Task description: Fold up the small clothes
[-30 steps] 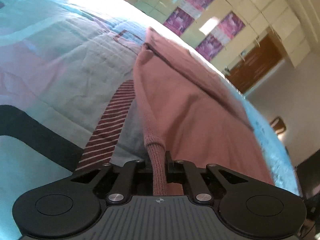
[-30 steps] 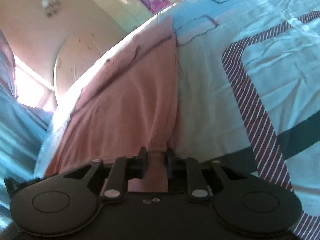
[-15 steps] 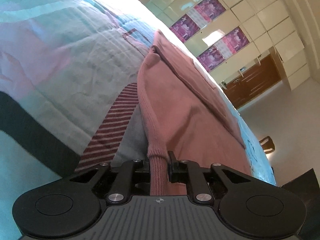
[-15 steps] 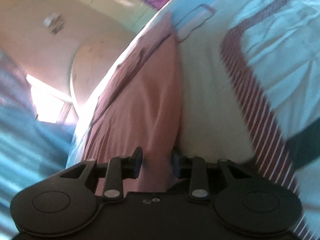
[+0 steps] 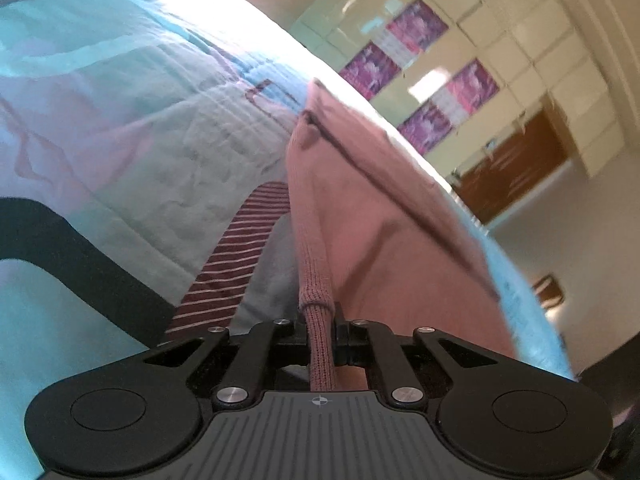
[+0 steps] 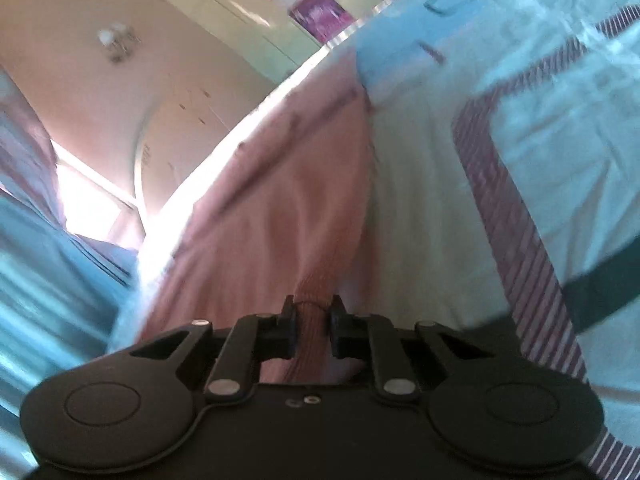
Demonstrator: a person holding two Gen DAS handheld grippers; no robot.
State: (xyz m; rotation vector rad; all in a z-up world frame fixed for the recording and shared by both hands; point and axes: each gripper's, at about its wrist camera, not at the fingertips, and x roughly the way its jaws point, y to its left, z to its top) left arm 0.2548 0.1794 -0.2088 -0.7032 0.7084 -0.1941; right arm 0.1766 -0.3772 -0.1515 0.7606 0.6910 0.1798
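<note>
A: Pink knit, one garment (image 5: 384,216), lies spread on the bed (image 5: 140,152). Its ribbed hem is pinched at two places.

B: Left side first?

A: Left gripper (image 5: 320,316) sits low, pointing along the bed surface, jaws closed on a bunched ribbed edge of the garment. The fabric runs away from it in a taut ridge toward the far end of the bed.

B: Right side?

A: Right gripper (image 6: 313,312) has the same low pose, tilted, jaws clamped on another ribbed section of the garment (image 6: 280,200). The cloth fans out ahead and to its left; this view is motion-blurred.

B: Counts?

A: Grippers: two, both holding. Garments: one. Bedcover: one, pale blue and white with dark red striped bands (image 5: 236,256) and a black band (image 5: 80,256).

B: Background?

A: Wall of cream cupboard panels with four purple posters (image 5: 472,88) in the left view, and a brown wooden door (image 5: 516,168) beside them. Right view shows a ceiling lamp (image 6: 118,44) and a bright window (image 6: 88,208).
</note>
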